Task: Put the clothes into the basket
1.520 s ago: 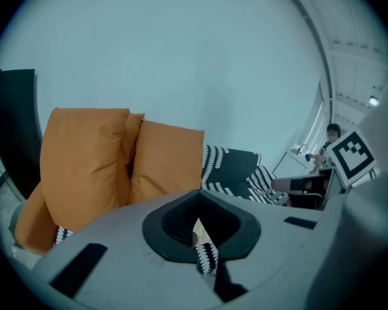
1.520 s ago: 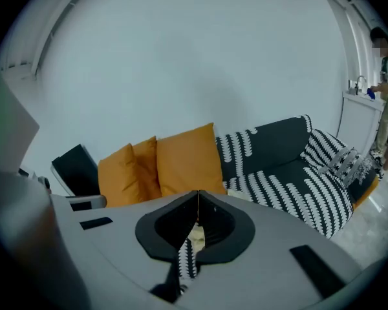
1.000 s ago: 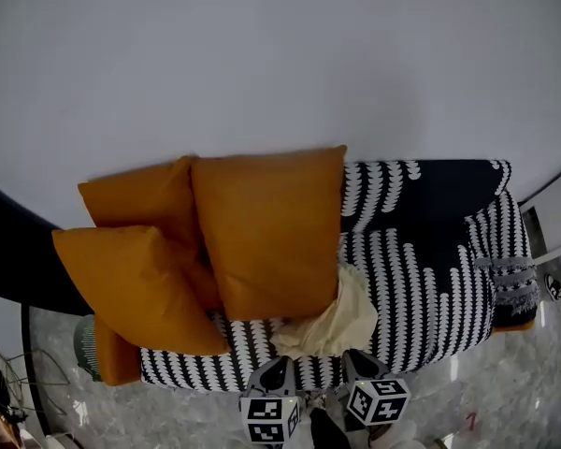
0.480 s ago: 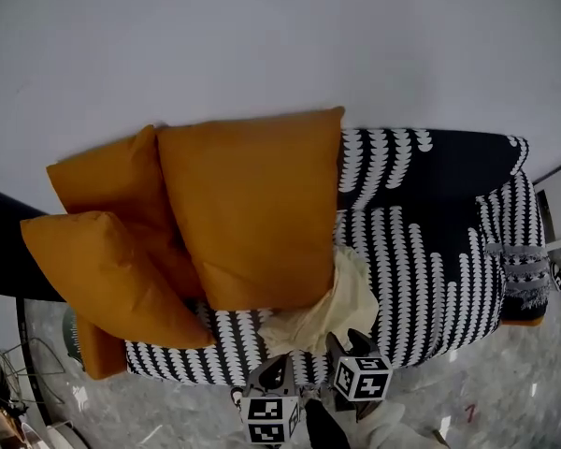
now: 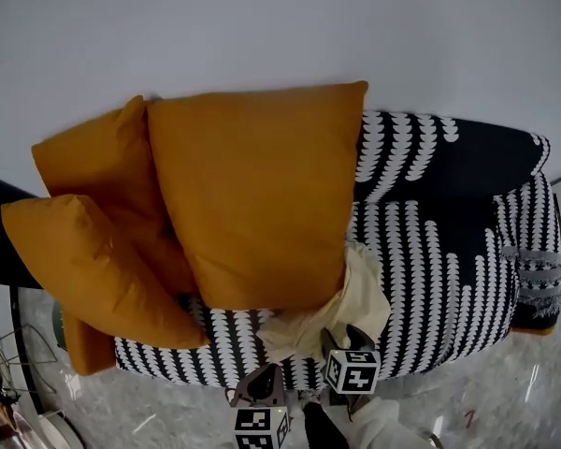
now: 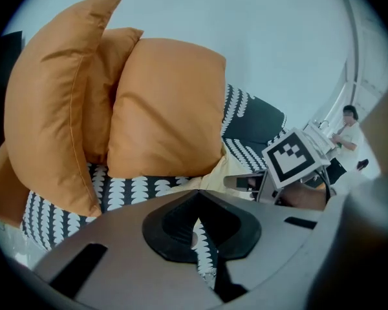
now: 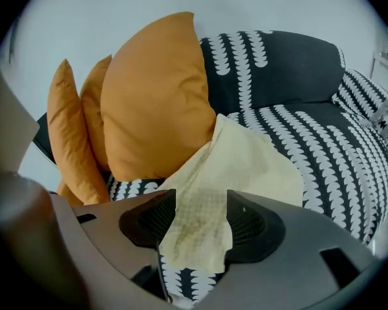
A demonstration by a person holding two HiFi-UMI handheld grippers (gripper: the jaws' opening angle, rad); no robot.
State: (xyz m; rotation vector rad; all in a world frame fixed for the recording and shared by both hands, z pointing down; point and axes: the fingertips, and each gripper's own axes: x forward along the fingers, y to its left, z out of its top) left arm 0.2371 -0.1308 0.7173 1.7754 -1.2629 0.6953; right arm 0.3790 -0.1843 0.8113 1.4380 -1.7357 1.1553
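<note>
A cream cloth [image 5: 344, 299] lies crumpled on the seat of a black-and-white patterned sofa [image 5: 439, 269], against the big orange cushion [image 5: 262, 204]. My right gripper [image 5: 347, 337] is at the cloth's near end. In the right gripper view its jaws [image 7: 197, 221] are opening, and the hanging corner of the cloth [image 7: 236, 166] sits loose between the pads. My left gripper [image 5: 264, 380] hangs just left of it at the sofa's front edge, jaws [image 6: 195, 223] shut on nothing. The cloth [image 6: 213, 176] shows beyond it. No basket is in view.
Two more orange cushions [image 5: 84, 251] lean at the sofa's left end. A patterned throw [image 5: 533, 274] drapes the right armrest. Marbled floor [image 5: 159, 410] runs in front, with a wire object [image 5: 5, 382] at the lower left. A person [image 6: 346, 124] stands far off.
Both grippers have sunk toward the sofa's front edge and the sofa looms larger. The right gripper's jaws have spread apart at the cloth's near end.
</note>
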